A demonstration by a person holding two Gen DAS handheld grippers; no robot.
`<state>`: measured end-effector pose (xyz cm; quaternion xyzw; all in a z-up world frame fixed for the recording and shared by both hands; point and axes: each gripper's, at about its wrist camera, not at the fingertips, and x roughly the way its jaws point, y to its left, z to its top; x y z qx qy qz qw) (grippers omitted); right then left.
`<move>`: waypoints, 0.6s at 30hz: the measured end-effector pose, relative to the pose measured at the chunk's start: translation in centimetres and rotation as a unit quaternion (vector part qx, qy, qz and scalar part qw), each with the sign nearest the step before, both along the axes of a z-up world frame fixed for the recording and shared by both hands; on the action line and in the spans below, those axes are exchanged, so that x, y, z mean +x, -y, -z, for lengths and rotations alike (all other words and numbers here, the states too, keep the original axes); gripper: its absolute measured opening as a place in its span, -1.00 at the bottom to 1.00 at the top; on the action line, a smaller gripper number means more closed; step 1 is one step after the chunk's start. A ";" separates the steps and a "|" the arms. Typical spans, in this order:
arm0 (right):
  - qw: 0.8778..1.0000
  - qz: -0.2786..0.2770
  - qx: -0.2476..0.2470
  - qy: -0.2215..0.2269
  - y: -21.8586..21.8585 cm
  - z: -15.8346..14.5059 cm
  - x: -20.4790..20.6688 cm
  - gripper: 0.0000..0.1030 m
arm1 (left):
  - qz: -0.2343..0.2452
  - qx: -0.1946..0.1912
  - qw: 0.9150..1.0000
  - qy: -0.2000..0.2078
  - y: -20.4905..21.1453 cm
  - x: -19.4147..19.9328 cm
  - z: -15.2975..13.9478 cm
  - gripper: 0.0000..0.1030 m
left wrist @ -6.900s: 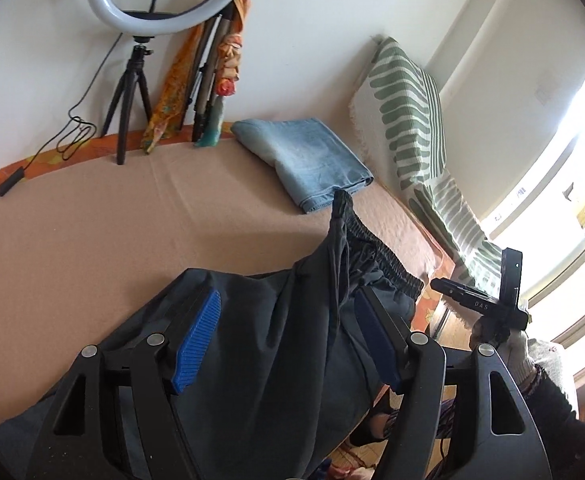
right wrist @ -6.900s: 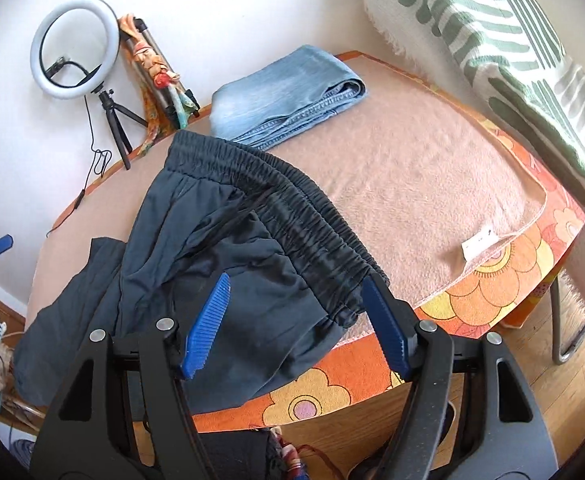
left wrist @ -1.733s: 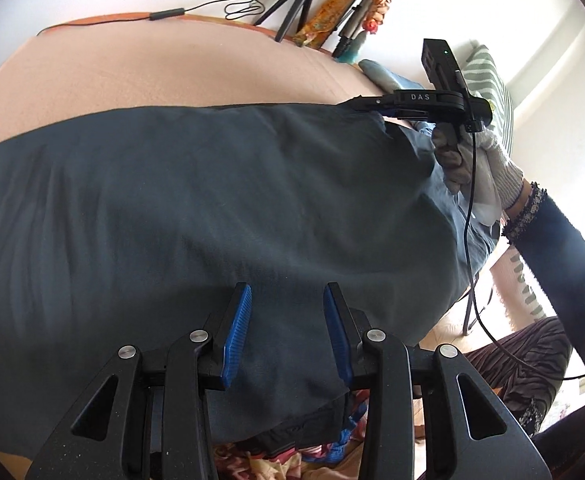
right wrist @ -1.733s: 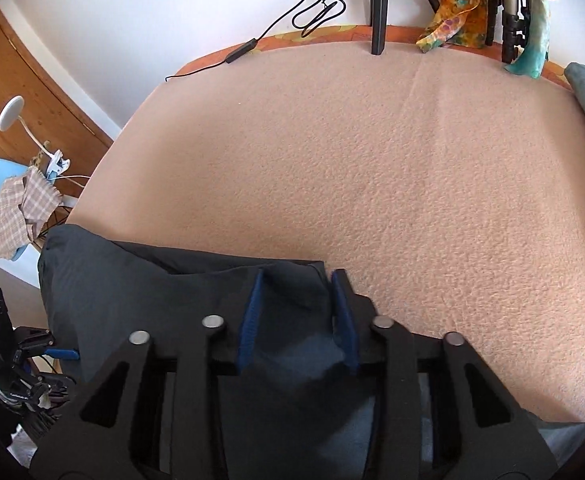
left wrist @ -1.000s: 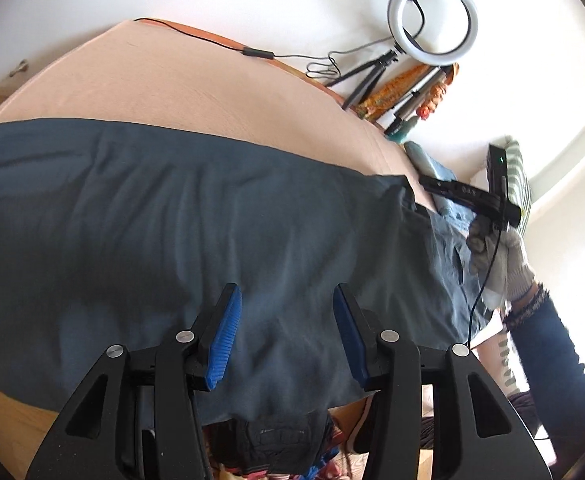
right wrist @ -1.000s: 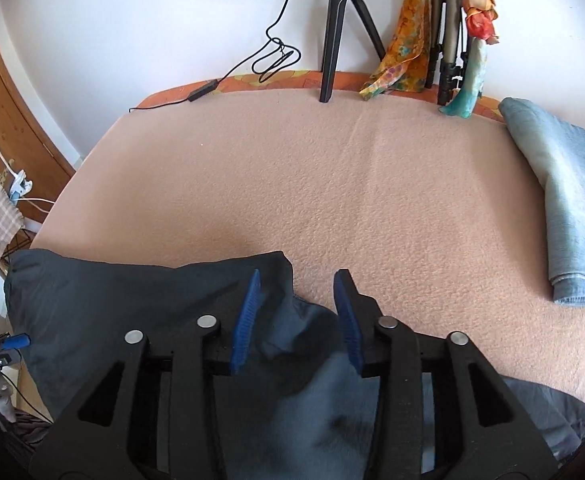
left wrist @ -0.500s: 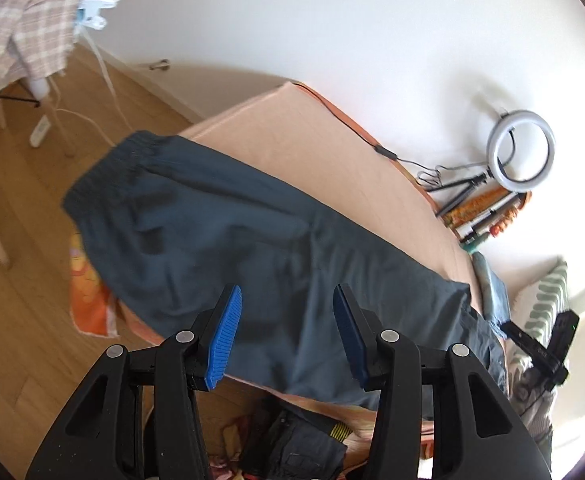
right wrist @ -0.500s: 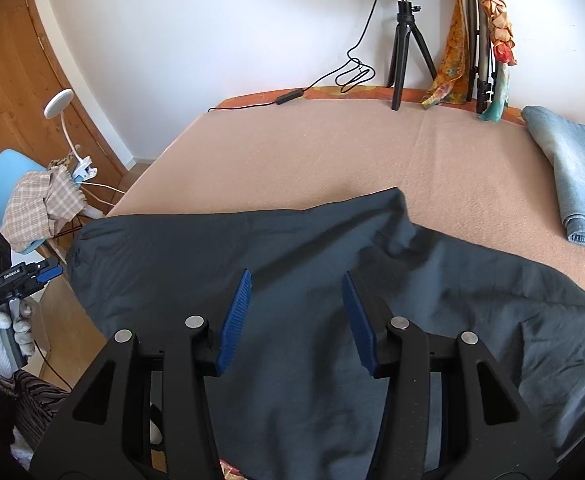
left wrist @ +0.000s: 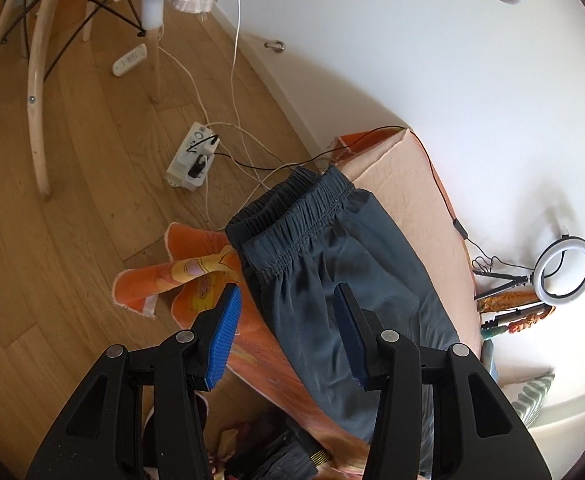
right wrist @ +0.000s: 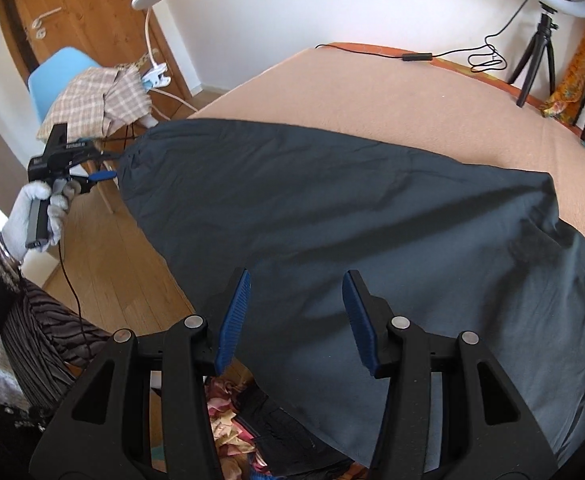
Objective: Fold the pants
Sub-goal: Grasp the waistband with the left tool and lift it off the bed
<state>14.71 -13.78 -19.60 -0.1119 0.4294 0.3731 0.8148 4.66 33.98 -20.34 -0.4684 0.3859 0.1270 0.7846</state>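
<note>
While the dark pants (right wrist: 332, 216) lie spread flat along the near edge of the surface (right wrist: 392, 92), their long axis runs beside that edge, with the gathered elastic waistband (left wrist: 292, 220) pointing toward the corner by the wooden floor (left wrist: 72, 220) and the legs stretching off toward the ring light (left wrist: 564, 270). In the left wrist view the waistband reaches past the corner and hangs slightly over an orange flowered cloth (left wrist: 180, 276) that droops from the surface. The near long edge of the pants overhangs the surface's front edge. The far half of the surface, covered in a peach blanket, lies bare behind the pants up to the wall. The left tongs (left wrist: 288, 336) are released, their blue pads apart above the fabric just below the waistband and gripping nothing. The right tongs (right wrist: 296, 316) are likewise released, parted over the middle of the pants, with nothing pinched. In the right wrist view a gloved hand (right wrist: 36, 216) holds the left tongs just beside the waistband end.
</note>
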 end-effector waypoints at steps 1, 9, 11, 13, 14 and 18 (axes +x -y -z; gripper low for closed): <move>1.000 -0.006 -0.012 0.001 -0.6 0.6 -0.2 -0.02 | 0.000 -0.001 1.000 -0.003 -0.3 0.3 0.2 -0.10; 1.000 -0.001 -0.022 -0.008 -0.9 1.8 0.2 -0.02 | -0.017 -0.005 1.000 -0.015 -1.9 1.5 1.3 -0.10; 1.000 0.005 -0.013 -0.014 -0.5 1.6 0.4 -0.02 | -0.019 -0.009 1.000 -0.013 -2.0 1.5 1.7 -0.10; 1.000 0.013 -0.006 -0.021 -0.1 1.6 0.8 -0.02 | -0.020 -0.025 0.999 0.006 -2.1 1.5 2.1 -0.10; 1.000 0.015 -0.002 -0.026 0.0 1.7 0.9 -0.02 | -0.026 -0.026 0.999 0.011 -2.0 1.4 2.1 -0.10; 0.999 0.025 0.007 -0.043 0.5 1.9 1.5 -0.02 | -0.030 -0.022 0.999 0.015 -2.0 1.4 2.4 -0.10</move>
